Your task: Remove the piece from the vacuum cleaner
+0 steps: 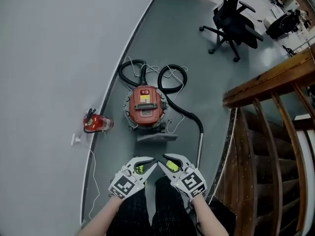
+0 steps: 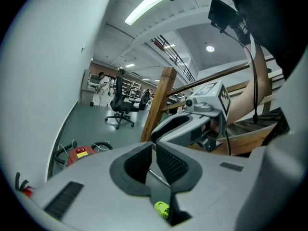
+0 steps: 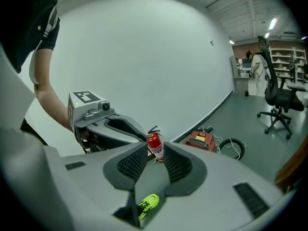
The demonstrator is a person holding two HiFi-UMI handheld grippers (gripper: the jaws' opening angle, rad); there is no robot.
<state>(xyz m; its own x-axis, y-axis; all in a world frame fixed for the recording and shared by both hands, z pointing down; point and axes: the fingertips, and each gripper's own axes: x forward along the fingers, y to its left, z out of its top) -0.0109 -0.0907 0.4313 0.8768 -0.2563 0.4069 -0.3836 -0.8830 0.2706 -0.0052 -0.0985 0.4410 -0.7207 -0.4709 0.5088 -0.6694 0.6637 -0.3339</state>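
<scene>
Left claw [image 1: 146, 165] is pinched closed, right claw [image 1: 172, 162] gapes a bit, both empty. The red vacuum cleaner [image 1: 145, 107] sits on the floor ahead, by the wall. Its looped hose [image 1: 186, 113] could catch a claw and tip it.

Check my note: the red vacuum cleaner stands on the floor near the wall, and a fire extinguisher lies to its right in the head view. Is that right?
Not quite. The fire extinguisher lies to the left of the vacuum cleaner, by the wall, as the head view shows. The rest holds: the red vacuum cleaner stands on the floor near the wall.
</scene>
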